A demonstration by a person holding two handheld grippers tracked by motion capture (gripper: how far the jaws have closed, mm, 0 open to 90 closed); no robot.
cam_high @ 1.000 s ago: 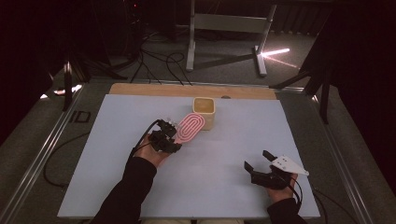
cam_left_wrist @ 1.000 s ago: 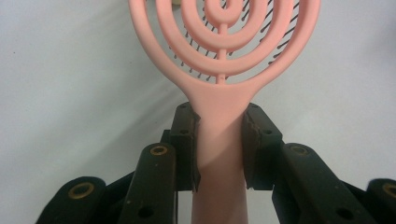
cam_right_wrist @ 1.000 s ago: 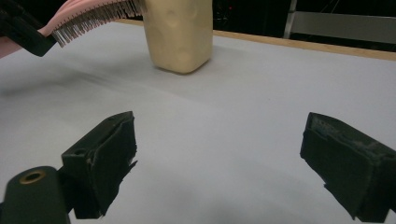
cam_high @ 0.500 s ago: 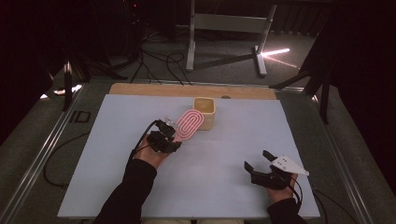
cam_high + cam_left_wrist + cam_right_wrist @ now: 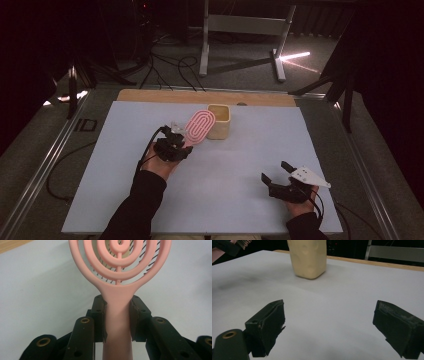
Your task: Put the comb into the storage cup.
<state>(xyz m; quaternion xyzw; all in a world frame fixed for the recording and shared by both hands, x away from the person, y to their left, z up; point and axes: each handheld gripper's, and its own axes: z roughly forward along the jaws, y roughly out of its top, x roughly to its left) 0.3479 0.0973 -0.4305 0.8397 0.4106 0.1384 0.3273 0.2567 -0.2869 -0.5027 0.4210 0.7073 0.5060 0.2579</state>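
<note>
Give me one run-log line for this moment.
left gripper: shut on pink brush handle | brush head: beside yellow cup | right gripper: open, empty, apart on the white mat

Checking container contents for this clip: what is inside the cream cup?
The cream cup looks empty at its visible opening. The pink brush, held in the left tongs, leans over its rim, and the cup's bottom is hidden.

dim room, dark surround; white table top (image 5: 225, 165) evenly lit; bright streak on floor (image 5: 295, 56); close jaws soft-focused.
</note>
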